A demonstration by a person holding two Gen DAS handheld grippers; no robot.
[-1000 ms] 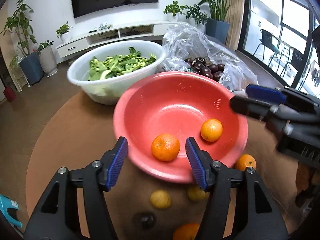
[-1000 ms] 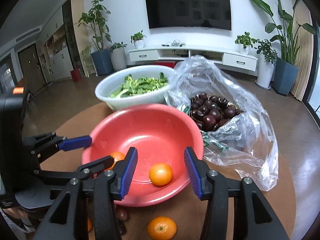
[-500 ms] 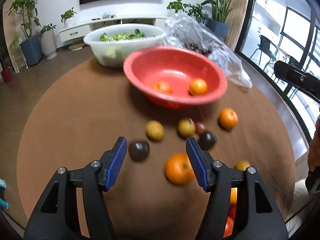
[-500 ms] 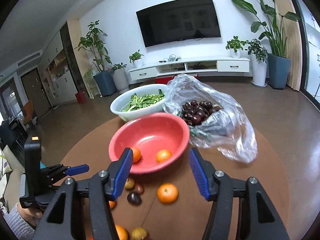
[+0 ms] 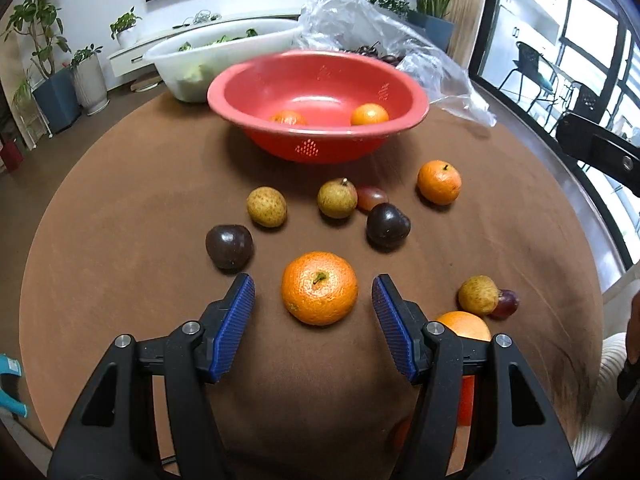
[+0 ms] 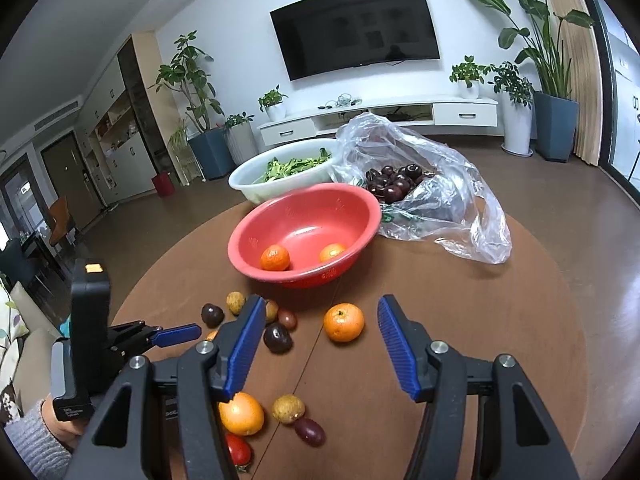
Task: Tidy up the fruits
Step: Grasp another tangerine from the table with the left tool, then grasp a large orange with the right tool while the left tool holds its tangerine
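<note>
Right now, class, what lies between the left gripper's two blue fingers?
In the left wrist view, an orange sits on the brown table between the left gripper fingers, untouched, with gaps either side.

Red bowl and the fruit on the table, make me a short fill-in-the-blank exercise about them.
1. The red bowl holds ___ oranges.
2. The white basin behind it holds leafy ___.
3. The left gripper is open, with a loose ___ on the table between its fingers.
4. The dark cherries lie in a clear plastic ___.

Missing words: two; greens; orange; bag

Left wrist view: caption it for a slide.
Open left tongs frame an orange on the table, red bowl beyond.
</note>
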